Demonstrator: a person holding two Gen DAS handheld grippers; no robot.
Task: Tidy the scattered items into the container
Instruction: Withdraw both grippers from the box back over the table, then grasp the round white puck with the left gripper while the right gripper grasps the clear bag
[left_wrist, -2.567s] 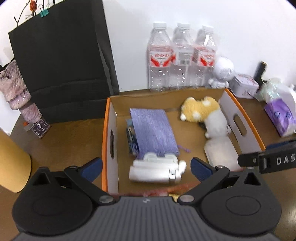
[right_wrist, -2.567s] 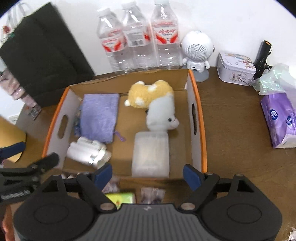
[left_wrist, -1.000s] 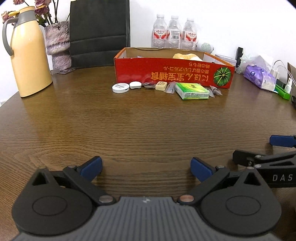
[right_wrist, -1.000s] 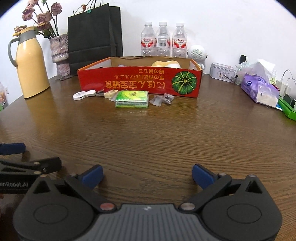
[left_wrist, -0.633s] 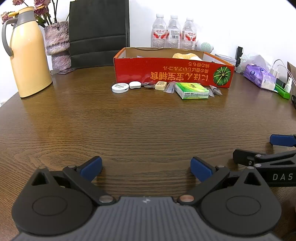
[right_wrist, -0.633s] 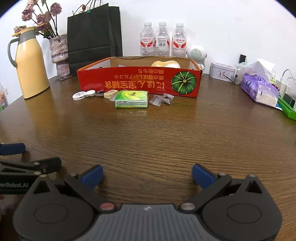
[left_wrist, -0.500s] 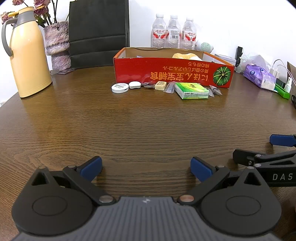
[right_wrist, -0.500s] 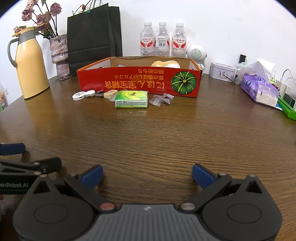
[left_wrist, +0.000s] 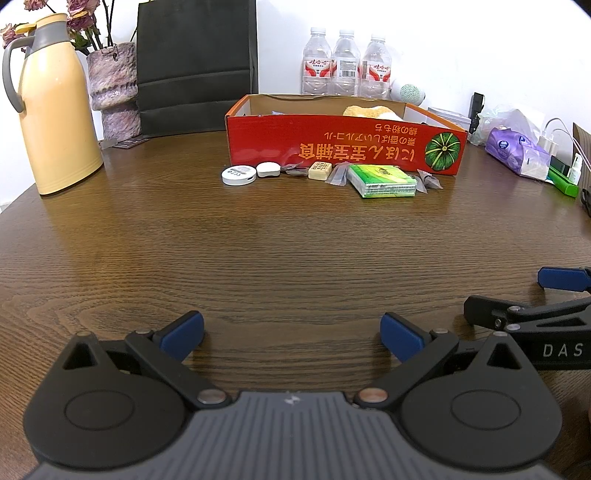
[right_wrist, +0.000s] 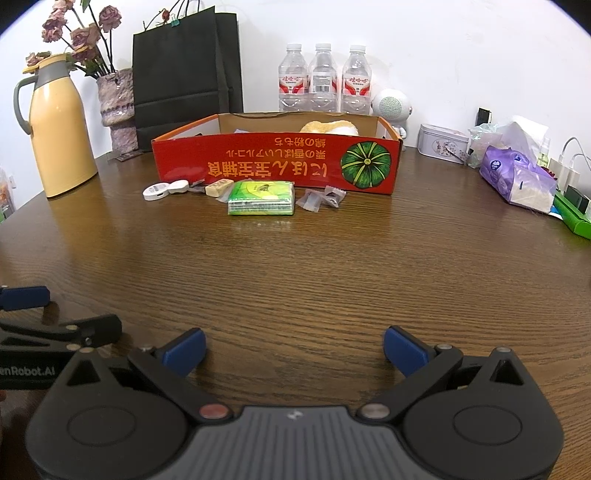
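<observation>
Left wrist view: both grippers low over the bare near tabletop (left_wrist: 288, 251), empty.
Left gripper (left_wrist: 291, 330) and right gripper (right_wrist: 294, 347) have fingers spread wide; farther off, a green packet (left_wrist: 382, 181), round white case (left_wrist: 239, 174) and small wrappers (right_wrist: 320, 198) lie just before the red box (left_wrist: 343, 152).

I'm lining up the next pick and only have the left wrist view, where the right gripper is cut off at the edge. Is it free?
Observer: Yes. The right gripper is open, and only the table shows between its fingertips.
Operator: Is anything past the box's right end? The corner blocks my view.
Observer: A lidded tin stands on the table just right of the red box, apart from it.
</observation>
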